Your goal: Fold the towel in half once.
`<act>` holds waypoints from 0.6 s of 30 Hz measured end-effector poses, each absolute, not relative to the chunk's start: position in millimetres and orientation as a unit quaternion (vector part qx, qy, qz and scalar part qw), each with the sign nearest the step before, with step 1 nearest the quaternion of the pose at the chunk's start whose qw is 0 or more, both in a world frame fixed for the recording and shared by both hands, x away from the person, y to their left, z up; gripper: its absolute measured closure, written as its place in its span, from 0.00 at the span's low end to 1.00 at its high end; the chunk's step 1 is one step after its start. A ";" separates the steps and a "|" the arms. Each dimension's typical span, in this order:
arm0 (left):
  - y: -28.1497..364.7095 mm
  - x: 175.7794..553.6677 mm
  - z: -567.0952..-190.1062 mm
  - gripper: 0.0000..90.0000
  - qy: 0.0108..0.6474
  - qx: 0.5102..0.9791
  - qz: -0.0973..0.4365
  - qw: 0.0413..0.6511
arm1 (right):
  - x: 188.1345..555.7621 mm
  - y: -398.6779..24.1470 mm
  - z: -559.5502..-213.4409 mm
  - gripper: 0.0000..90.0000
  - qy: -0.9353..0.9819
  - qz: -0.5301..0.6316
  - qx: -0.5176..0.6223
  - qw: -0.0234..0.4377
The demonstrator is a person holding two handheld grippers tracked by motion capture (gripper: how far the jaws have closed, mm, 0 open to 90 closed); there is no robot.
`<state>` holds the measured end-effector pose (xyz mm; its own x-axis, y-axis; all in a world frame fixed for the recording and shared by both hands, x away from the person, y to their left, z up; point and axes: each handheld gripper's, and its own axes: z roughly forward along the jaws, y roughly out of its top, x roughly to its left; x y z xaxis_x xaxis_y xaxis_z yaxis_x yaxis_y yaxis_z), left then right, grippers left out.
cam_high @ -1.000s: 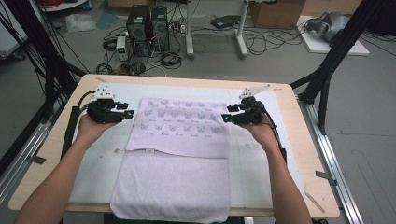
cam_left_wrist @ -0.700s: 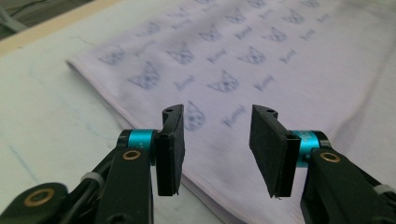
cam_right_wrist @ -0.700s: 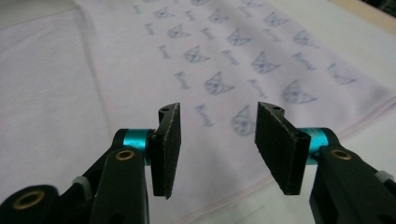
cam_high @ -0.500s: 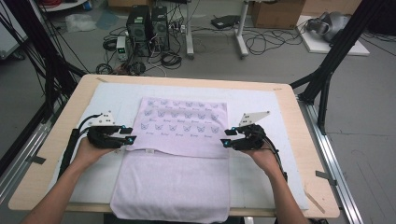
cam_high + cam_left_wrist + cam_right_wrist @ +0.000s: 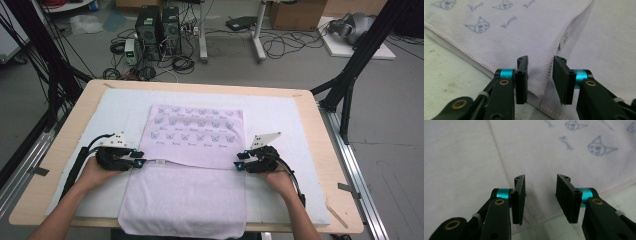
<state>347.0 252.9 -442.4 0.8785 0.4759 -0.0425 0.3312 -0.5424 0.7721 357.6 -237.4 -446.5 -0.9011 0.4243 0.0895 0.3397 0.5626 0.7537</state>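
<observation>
A pale wooden table [image 5: 320, 150] with a white mat [image 5: 280, 115] stands over a cable-strewn floor. On the mat lies the lilac printed terry towel [image 5: 197, 130], its far half folded toward the person. The left gripper [image 5: 141, 162] and right gripper [image 5: 239, 166] have come nearer the person than a second ago and sit at the folded edge's corners, jaws just closing but still apart astride the hem. Next, likely pinch and lift both corners together.
</observation>
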 end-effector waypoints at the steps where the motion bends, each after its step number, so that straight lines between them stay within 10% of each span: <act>1: 252.1 346.3 -442.7 0.79 0.229 0.875 0.089 0.417 | 357.8 -237.7 -447.4 0.69 0.881 0.416 0.219 0.051; 7: 250.6 344.3 -441.4 0.96 0.226 0.877 0.100 0.411 | 359.4 -237.7 -446.9 0.95 0.885 0.414 0.210 0.045; 18: 256.6 335.7 -408.1 0.97 0.226 0.862 0.119 0.437 | 353.8 -247.2 -416.4 0.98 0.863 0.462 0.198 0.056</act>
